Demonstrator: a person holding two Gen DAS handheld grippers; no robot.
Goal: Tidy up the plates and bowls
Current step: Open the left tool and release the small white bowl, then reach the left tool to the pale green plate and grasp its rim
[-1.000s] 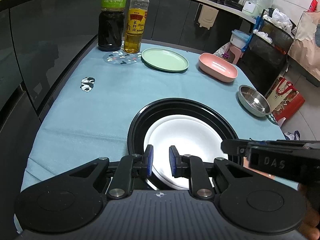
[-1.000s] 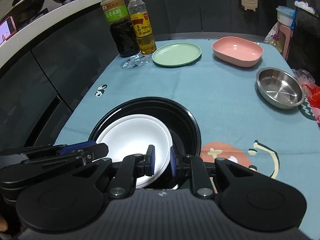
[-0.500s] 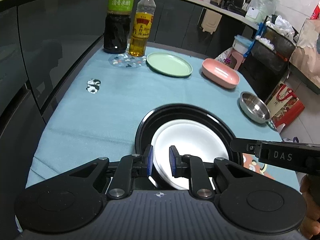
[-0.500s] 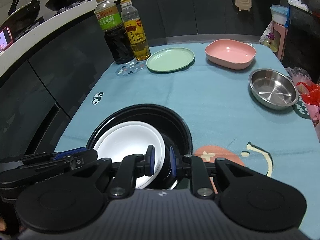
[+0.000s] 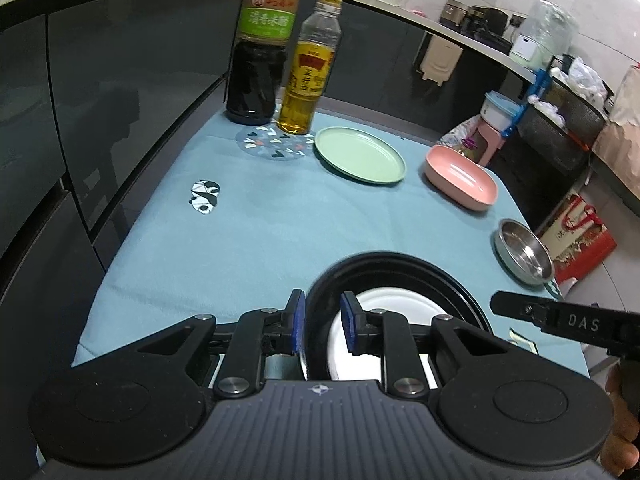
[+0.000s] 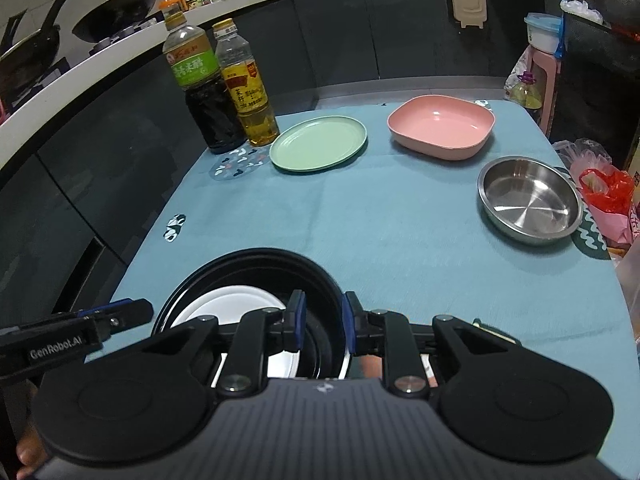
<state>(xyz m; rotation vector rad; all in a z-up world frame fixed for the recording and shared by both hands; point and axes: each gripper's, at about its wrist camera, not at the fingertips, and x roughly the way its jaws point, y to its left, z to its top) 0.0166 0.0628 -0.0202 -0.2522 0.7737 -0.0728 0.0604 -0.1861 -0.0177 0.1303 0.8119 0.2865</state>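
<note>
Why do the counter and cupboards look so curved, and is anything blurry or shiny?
Left wrist view: the fisheye lens bows the counter edge, and the dark cupboard doors mirror a faint silhouette. Right wrist view: the same bowing, glare on the steel bowl, and the black pan rim slightly soft.

The right gripper has the letters "DAS" on its side, the left gripper says "GenRobot.AI", and the dark bottle and the yellow oil bottle have Chinese words on their labels.
</note>
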